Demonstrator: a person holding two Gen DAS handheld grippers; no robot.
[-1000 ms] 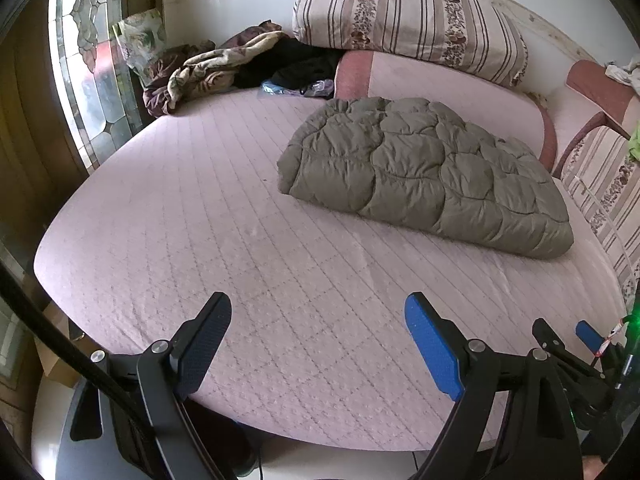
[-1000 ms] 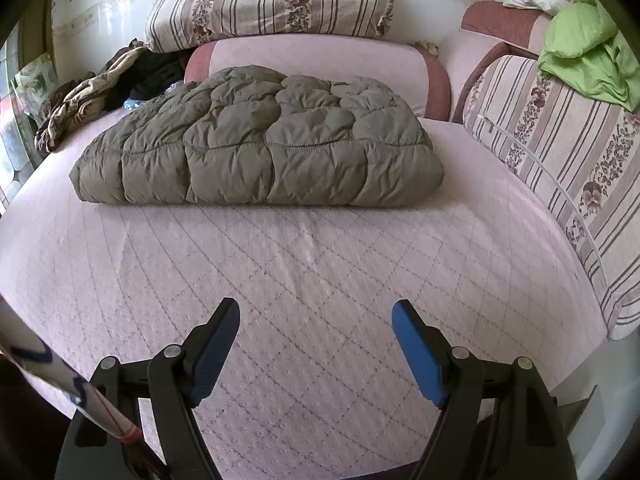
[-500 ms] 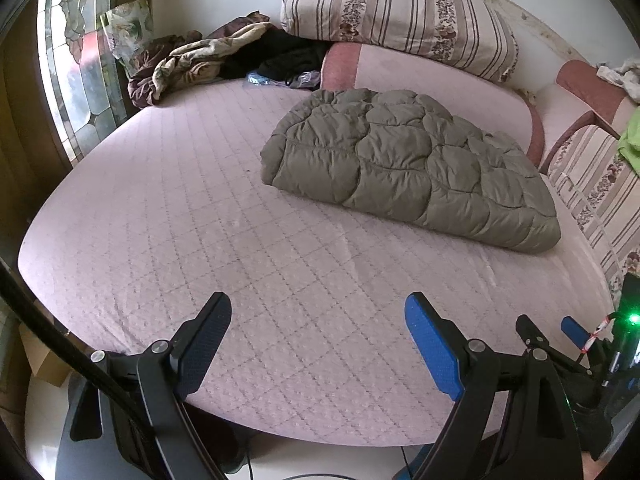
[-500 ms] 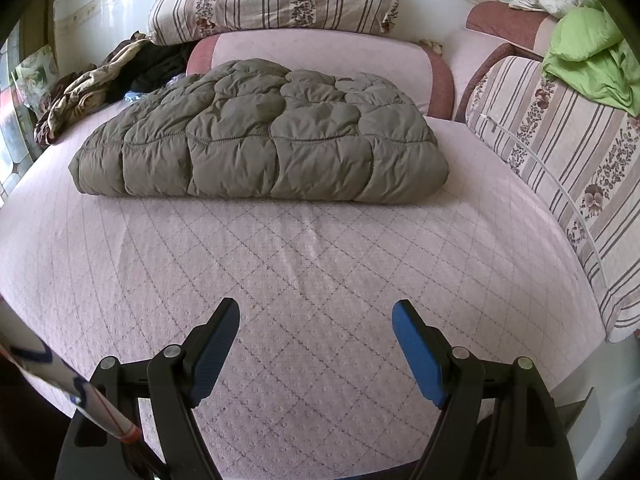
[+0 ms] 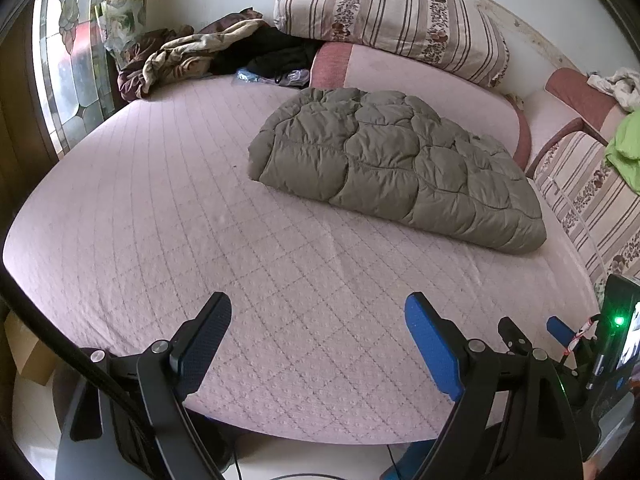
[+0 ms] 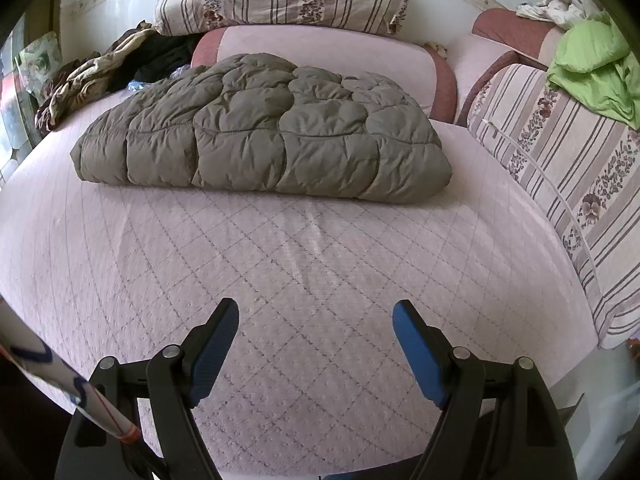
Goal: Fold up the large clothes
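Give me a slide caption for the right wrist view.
Open right gripper hovers over pink quilted bed cover, facing folded olive-green puffer coat.

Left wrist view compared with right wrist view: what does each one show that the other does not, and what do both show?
Only the left wrist view shows the stained-glass window, the cardboard box on the floor and a device with a green light.

Only the right wrist view shows a white stick with red tape at the lower left.

Both show the folded olive puffer coat lying on the pink quilted bed, the striped pillow, the green cloth, and open, empty jaws.
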